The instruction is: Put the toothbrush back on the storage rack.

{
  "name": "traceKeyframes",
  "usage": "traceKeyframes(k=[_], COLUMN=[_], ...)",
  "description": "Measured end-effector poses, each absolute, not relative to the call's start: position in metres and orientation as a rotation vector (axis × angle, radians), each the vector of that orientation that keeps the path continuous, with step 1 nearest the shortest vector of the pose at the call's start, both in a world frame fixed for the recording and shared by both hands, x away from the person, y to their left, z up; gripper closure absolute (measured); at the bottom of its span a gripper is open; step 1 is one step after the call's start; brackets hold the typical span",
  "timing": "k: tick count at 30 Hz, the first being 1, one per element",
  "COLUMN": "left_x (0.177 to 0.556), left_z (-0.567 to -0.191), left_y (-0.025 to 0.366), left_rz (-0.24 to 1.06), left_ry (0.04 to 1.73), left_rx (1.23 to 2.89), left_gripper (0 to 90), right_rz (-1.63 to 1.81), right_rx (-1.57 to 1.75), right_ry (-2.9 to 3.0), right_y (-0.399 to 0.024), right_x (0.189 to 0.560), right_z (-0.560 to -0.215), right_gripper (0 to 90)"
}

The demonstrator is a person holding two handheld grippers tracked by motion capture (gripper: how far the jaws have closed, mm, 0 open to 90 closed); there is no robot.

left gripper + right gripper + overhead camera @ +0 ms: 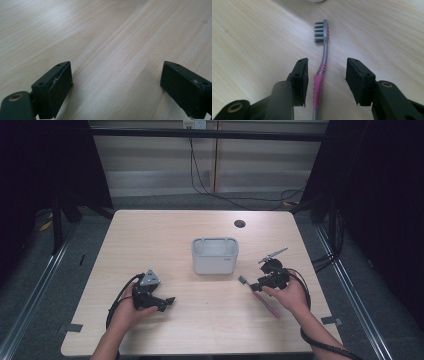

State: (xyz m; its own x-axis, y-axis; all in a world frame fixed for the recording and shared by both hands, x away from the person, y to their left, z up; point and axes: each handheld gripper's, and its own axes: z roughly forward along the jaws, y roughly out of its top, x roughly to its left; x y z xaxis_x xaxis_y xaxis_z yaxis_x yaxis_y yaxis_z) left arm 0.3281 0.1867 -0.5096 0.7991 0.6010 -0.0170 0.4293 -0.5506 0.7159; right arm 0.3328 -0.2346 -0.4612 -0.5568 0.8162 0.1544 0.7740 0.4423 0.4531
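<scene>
Right gripper view: the right gripper (327,80) straddles the toothbrush (321,72) with its jaws half apart, one pad close against the pink grip, the other standing clear, so nothing is clamped yet; the brush lies flat on the wooden table (249,37), bristle head pointing away toward the grey bin (215,255). High view shows that bin upright at mid-table just beyond the brush, apparently empty, and the left gripper (167,302) resting near the table's front, jaws wide open on bare wood. Judged from this, the work is barely begun: grip, lift and a likely drop into the bin all remain.
</scene>
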Motion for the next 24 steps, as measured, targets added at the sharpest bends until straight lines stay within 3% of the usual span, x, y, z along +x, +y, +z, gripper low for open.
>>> traceKeyframes(k=[24], left_x=[0.328], left_z=[-0.510], left_y=[0.186], left_rz=[0.290], left_ry=[0.758], left_rx=[2.237], left_gripper=[9.9], right_rz=[0.665], right_rx=[1.413], right_ry=[2.642], right_y=[-0.219], right_x=[0.340], right_z=[-0.470], right_gripper=[57.4])
